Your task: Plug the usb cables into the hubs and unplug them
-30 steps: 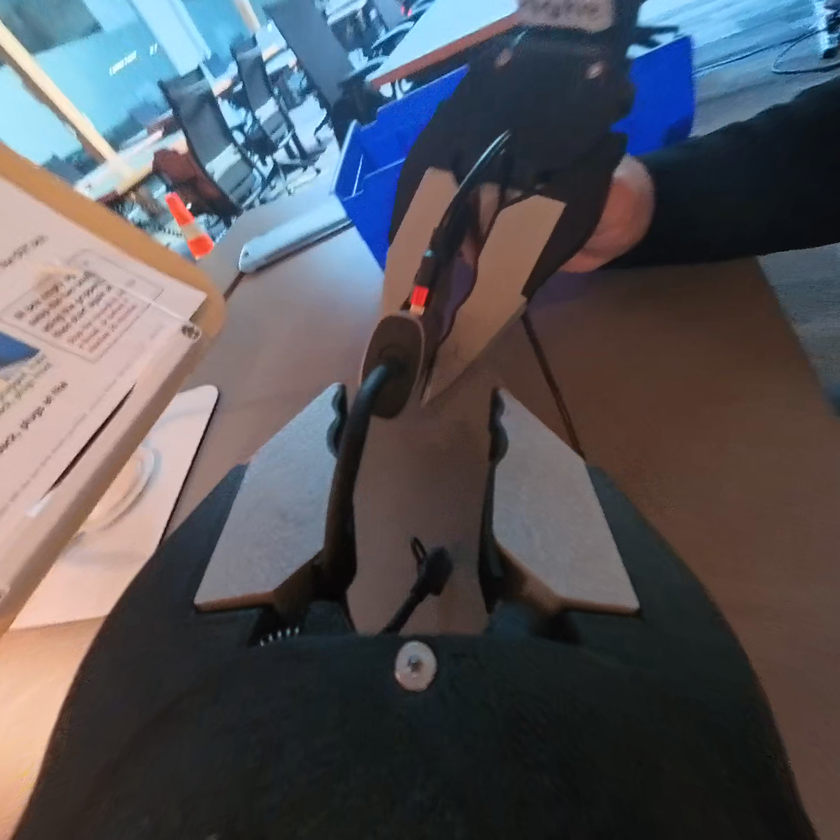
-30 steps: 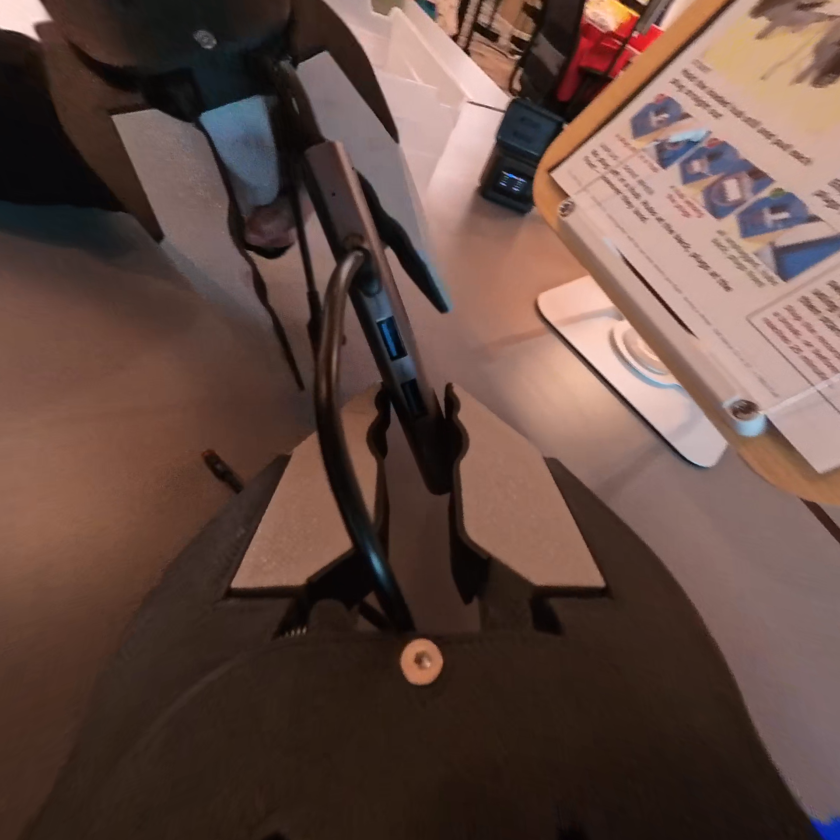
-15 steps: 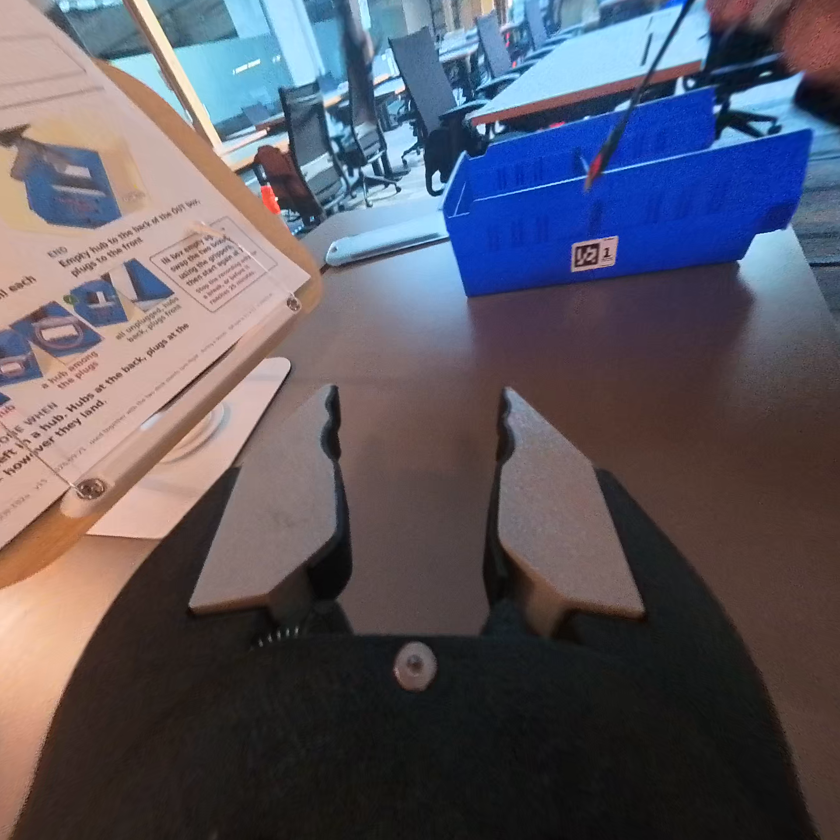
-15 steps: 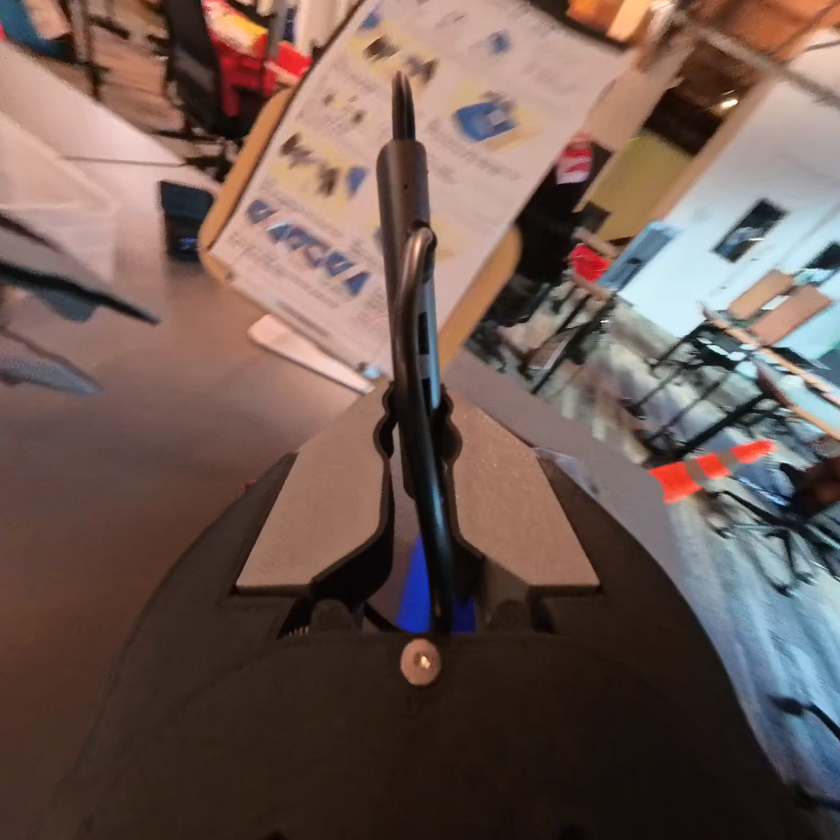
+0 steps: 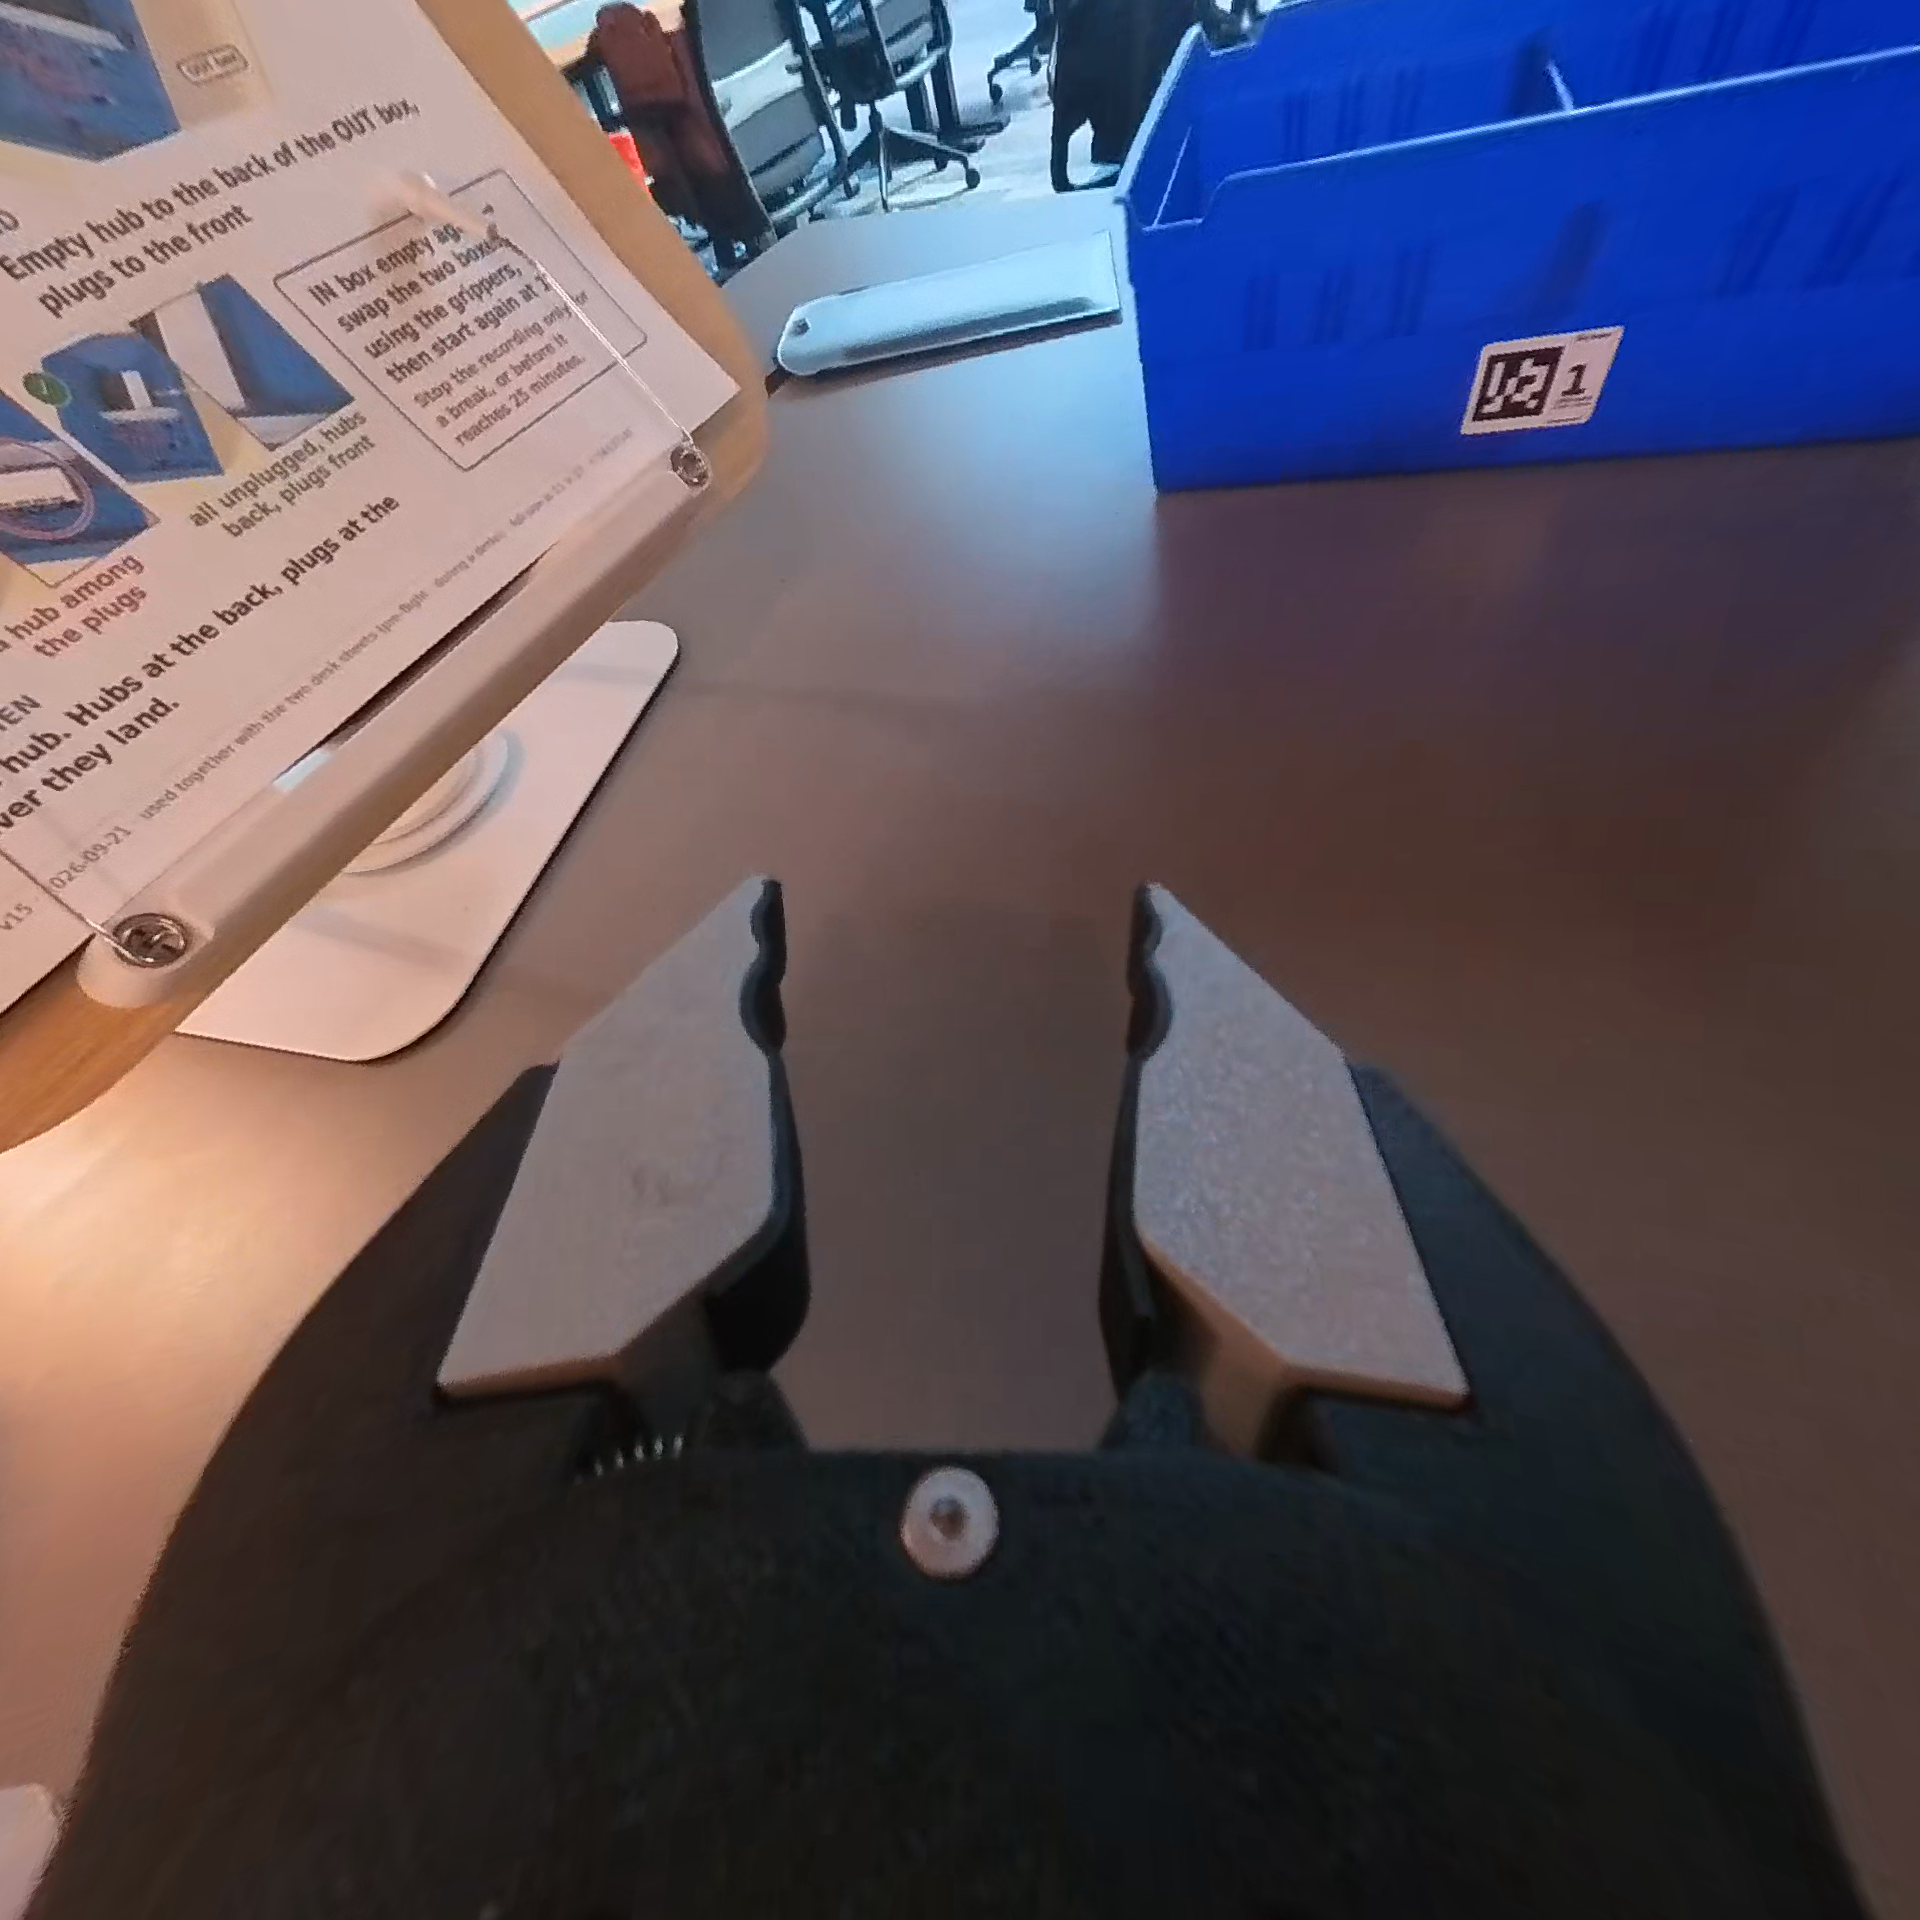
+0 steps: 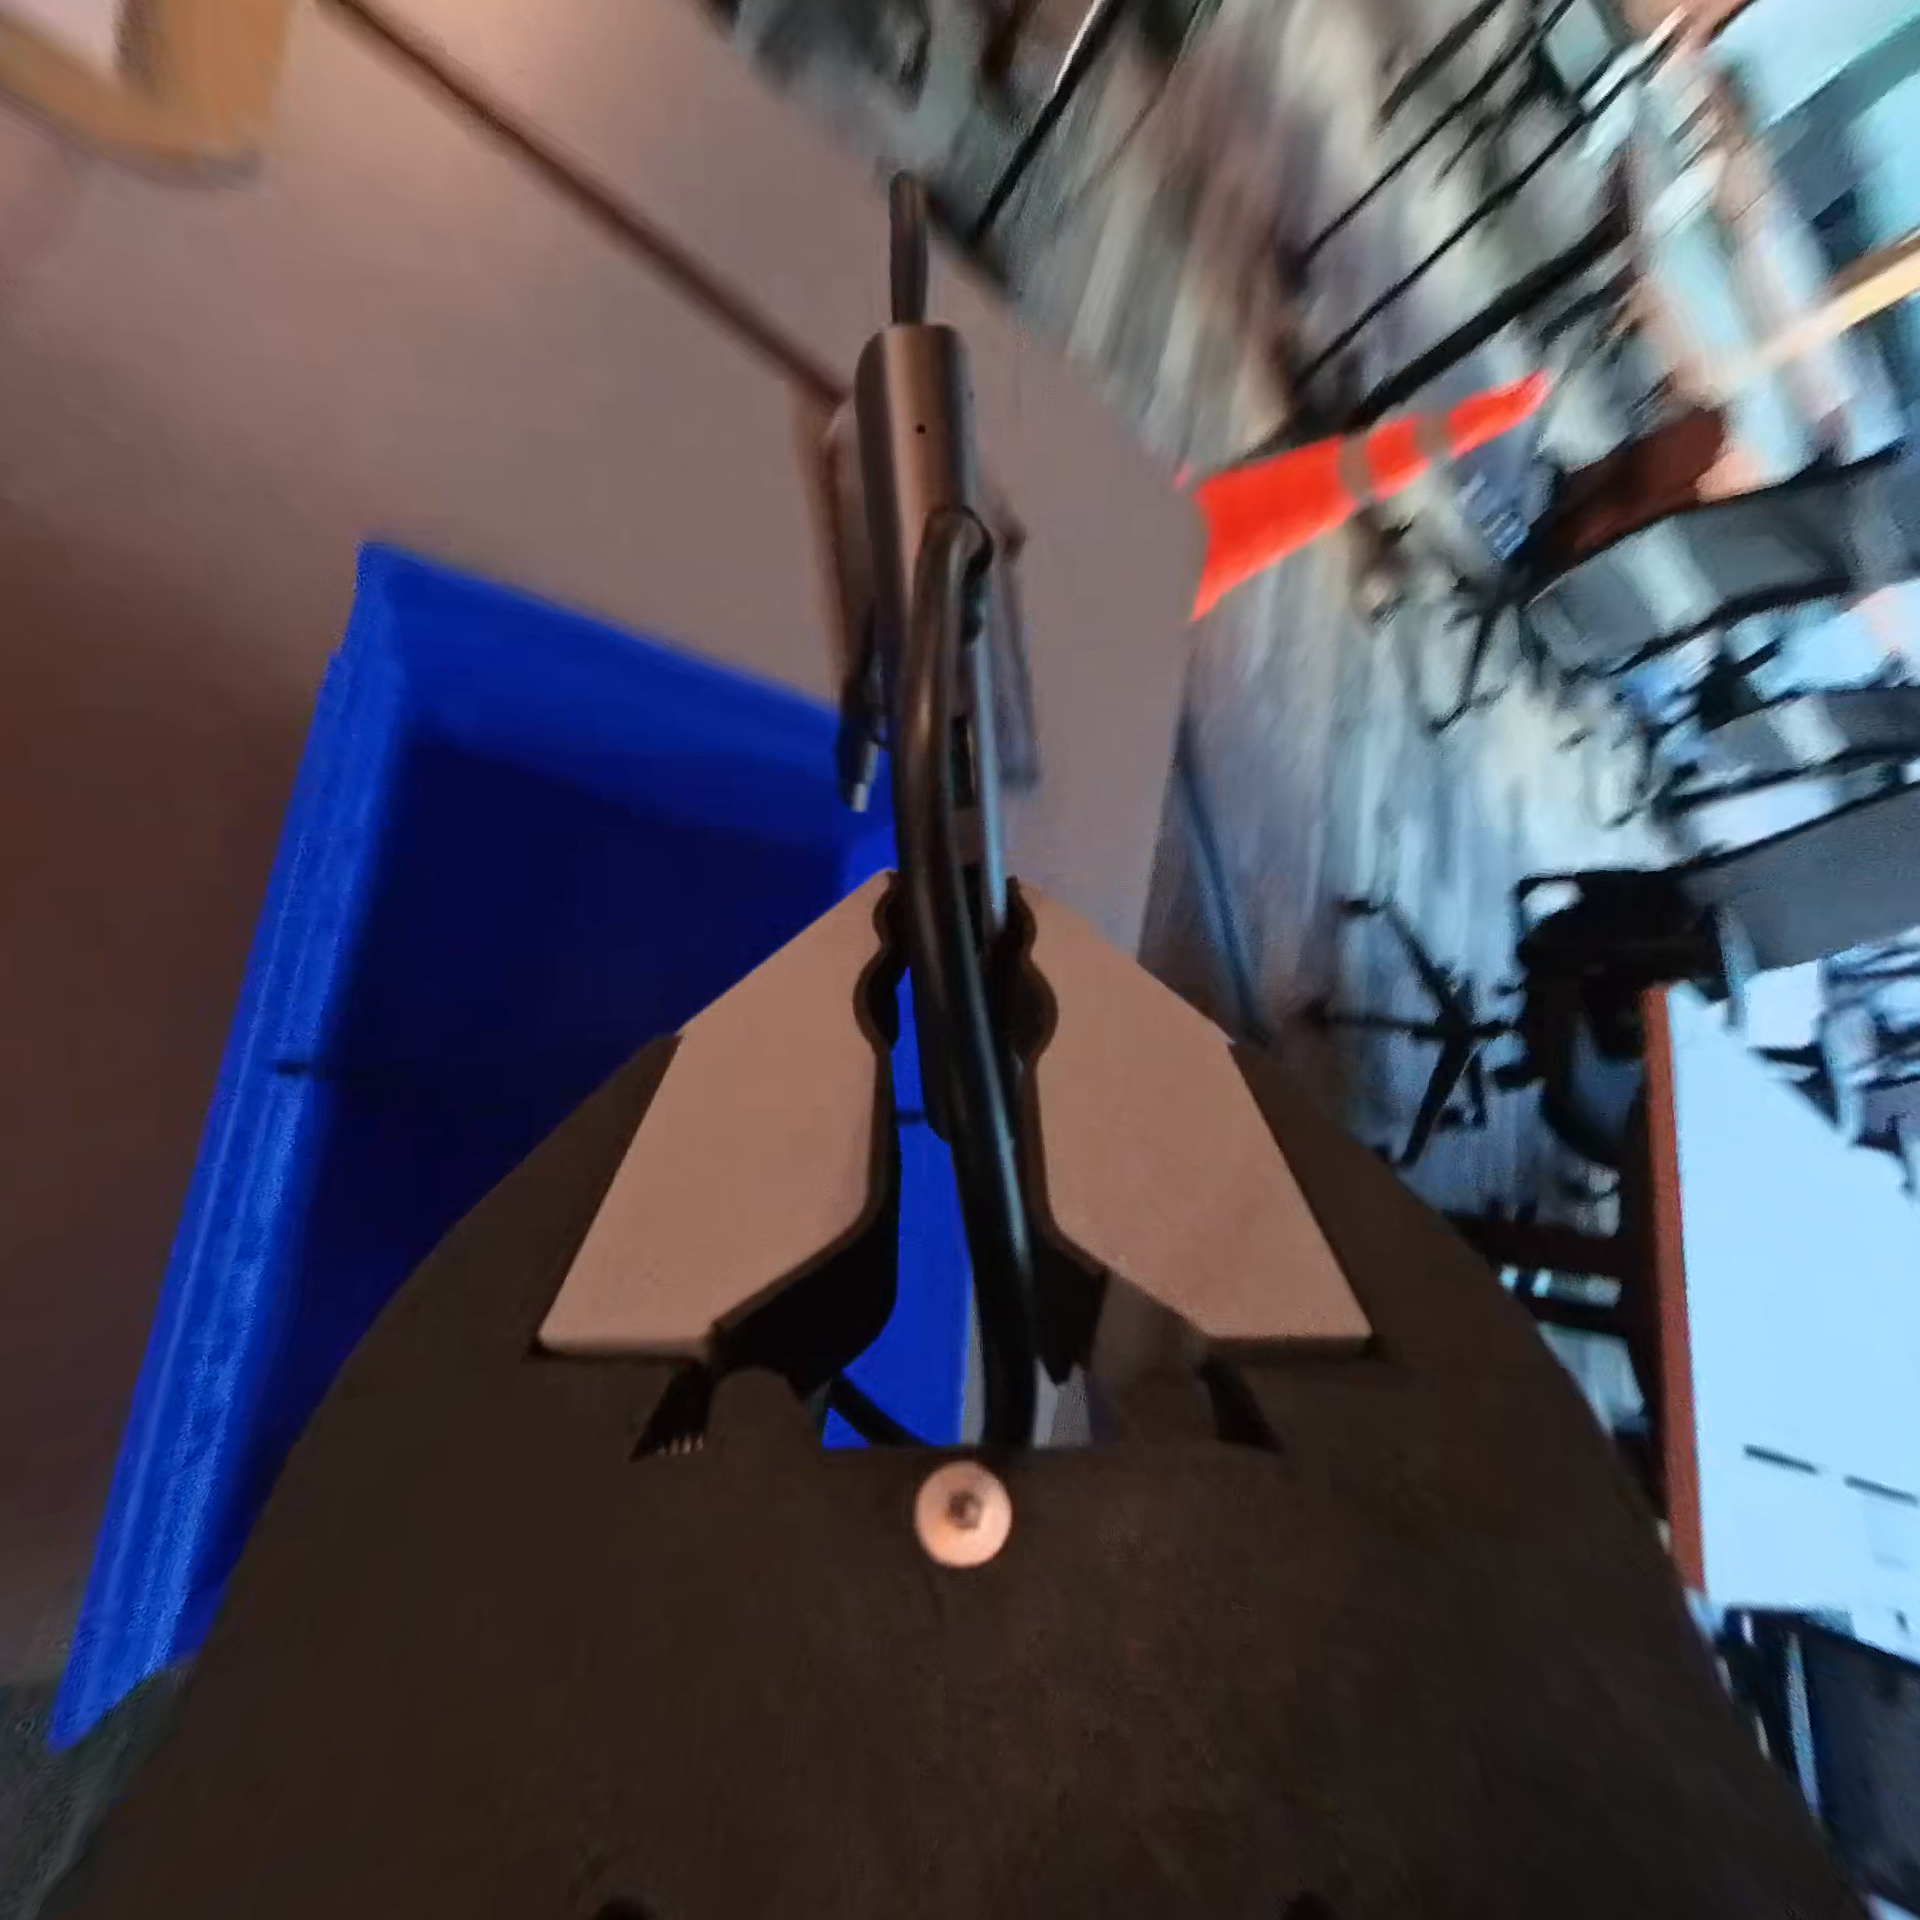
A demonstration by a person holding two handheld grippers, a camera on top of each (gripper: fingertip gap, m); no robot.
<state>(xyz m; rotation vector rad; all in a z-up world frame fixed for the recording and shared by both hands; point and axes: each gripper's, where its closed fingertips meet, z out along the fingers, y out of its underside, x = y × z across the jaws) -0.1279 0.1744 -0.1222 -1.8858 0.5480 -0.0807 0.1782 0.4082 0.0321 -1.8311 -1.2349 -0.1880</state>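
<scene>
My right gripper [image 6: 951,904] is shut on a slim grey USB hub [image 6: 920,488]. The hub sticks out forward, edge-on, and its black cable [image 6: 945,987] loops back between the fingers. It hangs above a blue bin [image 6: 540,852]; this view is blurred. My left gripper [image 5: 956,914] is open and empty, low over the brown table [image 5: 1351,779]. A blue bin [image 5: 1507,281] with a white tag stands at the far right of the left wrist view.
A tilted instruction board [image 5: 260,468] on a white base [image 5: 468,883] stands close on the left of my left gripper. A white flat device [image 5: 935,312] lies behind it. Office chairs and an orange cone [image 6: 1351,478] are in the background. The grippers' ends are close to 40 cm from one another.
The two grippers were together, with a cable in the left one. The left gripper is now empty and facing the bin. The right gripper swung away, carrying the hub over the blue bin.
</scene>
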